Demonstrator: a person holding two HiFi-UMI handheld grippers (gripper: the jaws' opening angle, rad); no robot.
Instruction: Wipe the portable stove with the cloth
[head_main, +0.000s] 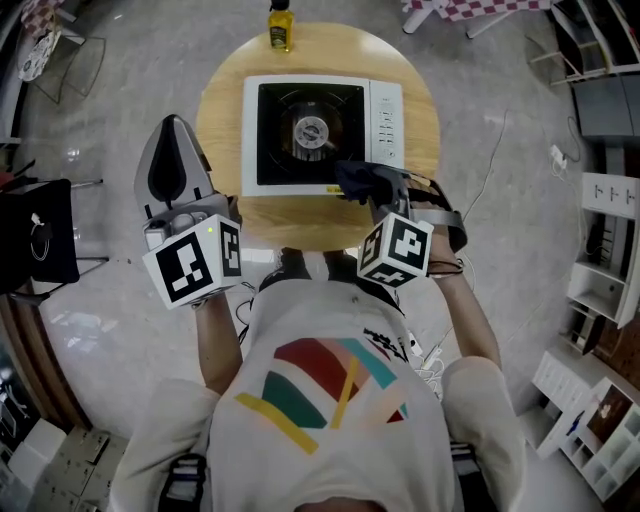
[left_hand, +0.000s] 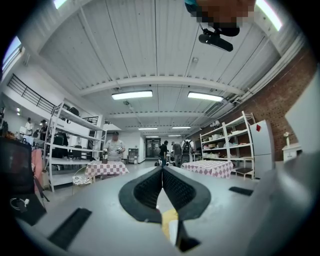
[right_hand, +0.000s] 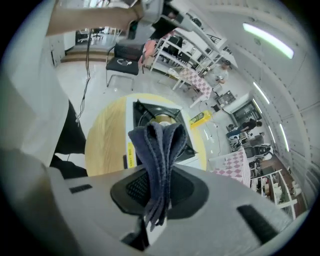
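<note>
A white portable stove (head_main: 322, 135) with a black top and a round burner sits on a round wooden table (head_main: 222, 110); in the right gripper view the stove (right_hand: 150, 116) lies beyond the jaws. My right gripper (head_main: 372, 185) is shut on a dark blue folded cloth (right_hand: 159, 155), and the cloth (head_main: 358, 178) hangs over the stove's near right corner. My left gripper (head_main: 172, 172) is shut with nothing in it, held off the table's left edge and tilted up toward the ceiling; its jaws (left_hand: 162, 187) meet in the left gripper view.
A yellow bottle (head_main: 280, 27) stands at the table's far edge. A black chair (head_main: 40, 232) is at the left, white shelving (head_main: 605, 250) at the right. People stand by checkered tables (left_hand: 106, 168) far down the room.
</note>
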